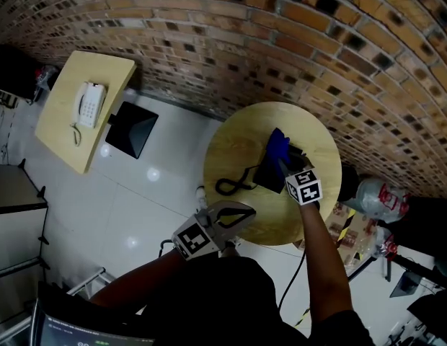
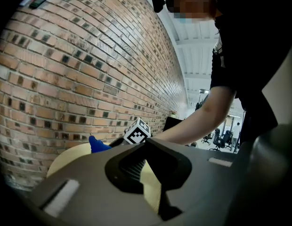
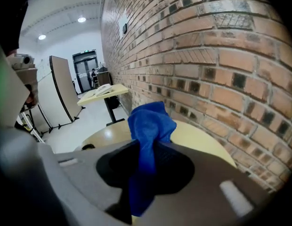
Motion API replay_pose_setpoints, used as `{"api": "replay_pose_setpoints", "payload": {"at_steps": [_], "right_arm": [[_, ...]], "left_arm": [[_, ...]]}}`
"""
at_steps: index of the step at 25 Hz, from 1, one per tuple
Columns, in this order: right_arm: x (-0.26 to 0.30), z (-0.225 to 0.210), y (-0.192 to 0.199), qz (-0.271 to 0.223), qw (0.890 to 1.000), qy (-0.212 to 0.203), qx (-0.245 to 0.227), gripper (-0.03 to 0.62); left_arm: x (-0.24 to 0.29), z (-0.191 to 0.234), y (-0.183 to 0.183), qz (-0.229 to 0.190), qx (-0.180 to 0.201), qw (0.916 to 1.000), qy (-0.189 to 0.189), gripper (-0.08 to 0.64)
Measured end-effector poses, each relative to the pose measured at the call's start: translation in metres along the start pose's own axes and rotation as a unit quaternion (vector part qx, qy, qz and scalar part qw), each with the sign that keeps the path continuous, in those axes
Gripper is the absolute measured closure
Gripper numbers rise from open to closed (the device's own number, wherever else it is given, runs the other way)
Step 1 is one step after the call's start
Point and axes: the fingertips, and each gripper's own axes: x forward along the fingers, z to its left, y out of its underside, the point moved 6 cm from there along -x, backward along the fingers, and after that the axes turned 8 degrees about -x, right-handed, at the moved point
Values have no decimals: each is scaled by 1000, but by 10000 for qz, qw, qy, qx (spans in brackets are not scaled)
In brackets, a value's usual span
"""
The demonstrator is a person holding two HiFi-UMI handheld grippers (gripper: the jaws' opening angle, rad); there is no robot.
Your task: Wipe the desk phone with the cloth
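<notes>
A black desk phone (image 1: 269,173) lies on a round wooden table (image 1: 231,146), its coiled cord (image 1: 234,187) trailing to the left. My right gripper (image 1: 287,166) hangs over the phone, shut on a blue cloth (image 1: 277,145). In the right gripper view the cloth (image 3: 150,121) bunches up from between the jaws of the right gripper (image 3: 145,173), and the phone is hidden beneath. My left gripper (image 1: 236,215) hovers at the table's near-left edge, shut with nothing in it. The left gripper view shows the left gripper (image 2: 148,182), the blue cloth (image 2: 98,144) and the table (image 2: 70,157).
A brick wall (image 1: 281,34) runs behind the table. A rectangular table (image 1: 65,128) at far left carries a white phone (image 1: 89,104), with a black chair (image 1: 132,128) beside it. Bags and clutter (image 1: 375,197) sit on the floor at right.
</notes>
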Motion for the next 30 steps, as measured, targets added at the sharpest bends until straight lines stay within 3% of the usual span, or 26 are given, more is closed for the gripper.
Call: {"api": "replay_pose_setpoints", "payload": {"at_steps": [6,16,23,30], "right_arm": [[34,-24,-23,262,9986,188,-412,508],[35,54,20,646,9947,-375,-706,508],[30,118,64,868,9915,-850,-471,508],[27,128,70,790,9925,-930,-81,508]], "left_arm": [[-15,9,1,-32,-29,9999,-151,572],[-22,15,2,-34,-49,9999,-146,572],[-12,12,5,46,-40,10000,-24,572],[-1,2,8,110,-43,9999,119,572]]}}
